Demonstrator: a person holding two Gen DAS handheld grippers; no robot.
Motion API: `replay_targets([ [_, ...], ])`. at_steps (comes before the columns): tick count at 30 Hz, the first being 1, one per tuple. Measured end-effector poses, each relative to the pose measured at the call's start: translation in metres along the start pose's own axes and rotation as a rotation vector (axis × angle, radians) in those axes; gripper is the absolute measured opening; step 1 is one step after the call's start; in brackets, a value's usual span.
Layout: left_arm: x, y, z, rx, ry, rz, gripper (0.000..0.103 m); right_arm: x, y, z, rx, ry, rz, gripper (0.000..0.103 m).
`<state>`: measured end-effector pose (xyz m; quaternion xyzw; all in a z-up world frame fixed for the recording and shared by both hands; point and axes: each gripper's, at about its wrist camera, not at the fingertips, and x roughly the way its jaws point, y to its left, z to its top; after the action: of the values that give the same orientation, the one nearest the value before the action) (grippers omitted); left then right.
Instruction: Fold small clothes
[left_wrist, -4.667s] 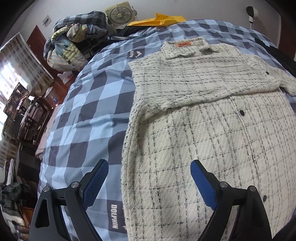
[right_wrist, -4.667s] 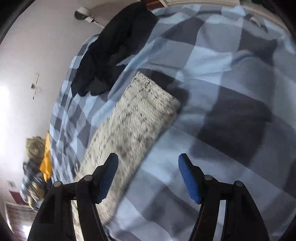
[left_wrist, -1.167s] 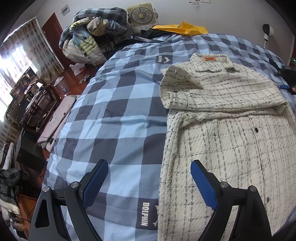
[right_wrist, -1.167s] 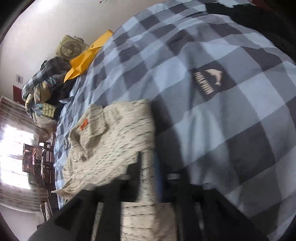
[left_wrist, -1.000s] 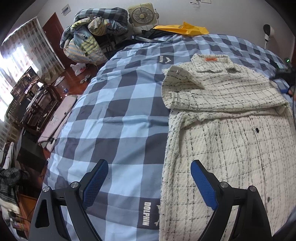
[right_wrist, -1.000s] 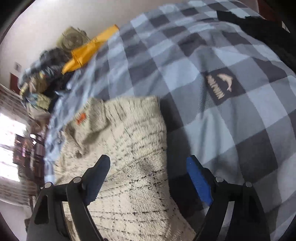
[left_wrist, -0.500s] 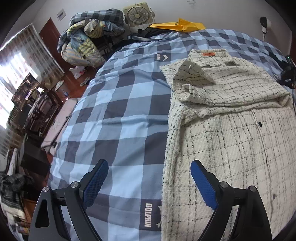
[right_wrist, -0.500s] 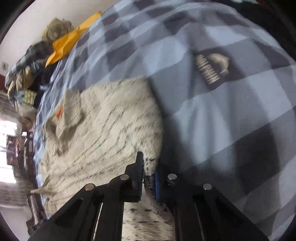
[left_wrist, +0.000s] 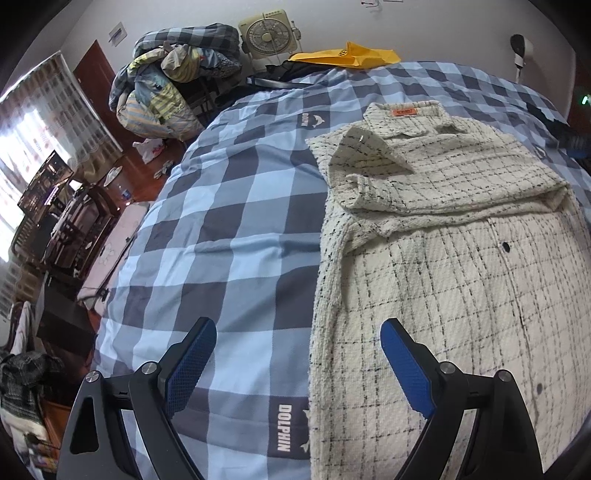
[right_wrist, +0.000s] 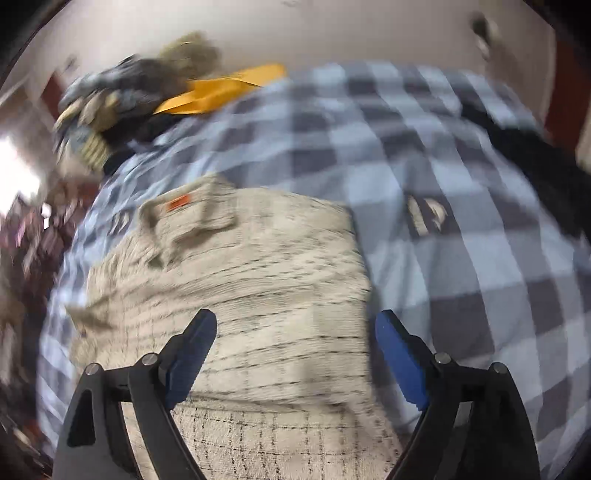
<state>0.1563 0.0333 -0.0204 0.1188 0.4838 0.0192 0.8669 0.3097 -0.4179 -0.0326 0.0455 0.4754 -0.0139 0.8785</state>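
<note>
Since the shirt lies flat on the bed: it sits spread on the checked bedspread (left_wrist: 229, 236), collar toward the far wall, which gives a firm, even surface for folding.
Shirt: the cream plaid shirt (left_wrist: 443, 295) lies front up, buttons showing, with both sleeves laid across the chest, likely so the body can then be folded up.
Sleeve fold: the folded sleeves (left_wrist: 424, 184) form a band just below the collar (left_wrist: 406, 118), ridged at the right end.
Left gripper: the left gripper (left_wrist: 295, 358) hovers above the shirt's left edge near the hem, jaws wide apart and empty, seemingly placed to take that edge.
Right gripper: the right gripper (right_wrist: 291, 354) is over the shirt's right side, jaws opening with nothing pinched between them; the view is blurred.
Clutter: a bedding pile (left_wrist: 166, 88), fan (left_wrist: 267, 35) and yellow bag (left_wrist: 347, 55) lie well apart from the shirt.
</note>
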Motion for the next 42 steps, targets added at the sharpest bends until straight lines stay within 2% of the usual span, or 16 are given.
replay_targets([
  [3,0.001,0.001,-0.002,-0.012,0.005,-0.01,0.091,0.053,0.004,-0.027,-0.207,0.142,-0.294,0.085],
  [4,0.002,0.002,-0.003,-0.011,0.007,-0.012,0.091,0.066,-0.01,-0.037,-0.197,0.2,-0.318,0.085],
  [5,0.003,0.001,-0.002,-0.007,0.01,-0.007,0.091,0.075,-0.024,-0.044,-0.147,0.234,-0.292,0.085],
  [8,0.003,0.001,-0.001,-0.002,0.005,-0.002,0.091,0.075,-0.085,-0.054,0.23,0.275,-0.11,0.085],
  [10,0.003,0.001,0.0,-0.007,0.005,-0.009,0.091,0.067,-0.112,-0.061,0.403,0.278,-0.037,0.086],
  [12,0.003,0.001,-0.001,-0.007,0.004,-0.015,0.091,0.052,-0.129,-0.067,0.483,0.245,-0.028,0.086],
  [16,0.001,-0.005,-0.001,0.003,-0.005,-0.032,0.091,0.001,-0.13,-0.082,0.593,0.212,-0.14,0.086],
  [18,-0.001,-0.011,0.0,0.006,-0.012,-0.065,0.091,-0.03,-0.109,-0.091,0.655,0.172,-0.026,0.087],
  [21,-0.004,-0.019,0.006,0.001,-0.022,-0.12,0.091,-0.071,-0.071,-0.103,0.641,0.124,0.1,0.087],
  [24,-0.003,-0.031,0.023,-0.007,-0.028,-0.178,0.091,-0.095,-0.04,-0.11,0.551,0.056,0.103,0.088],
  [28,0.01,-0.055,0.071,-0.021,-0.042,-0.284,0.091,-0.088,-0.018,-0.107,0.503,-0.001,0.069,0.088],
  [32,0.037,-0.071,0.141,-0.088,-0.033,-0.355,0.091,-0.063,-0.005,-0.111,0.496,0.065,0.113,0.088],
  [34,0.06,-0.066,0.176,-0.17,0.021,-0.347,0.091,-0.052,-0.003,-0.111,0.499,0.091,0.12,0.087],
  [37,0.103,-0.05,0.205,-0.31,0.199,-0.34,0.09,-0.052,0.0,-0.109,0.504,0.1,0.145,0.088],
  [40,0.144,-0.033,0.211,-0.446,0.413,-0.402,0.08,-0.059,0.003,-0.106,0.49,0.075,0.134,0.088],
  [42,0.17,-0.028,0.206,-0.514,0.506,-0.404,0.08,-0.061,0.005,-0.106,0.479,0.061,0.125,0.088],
])
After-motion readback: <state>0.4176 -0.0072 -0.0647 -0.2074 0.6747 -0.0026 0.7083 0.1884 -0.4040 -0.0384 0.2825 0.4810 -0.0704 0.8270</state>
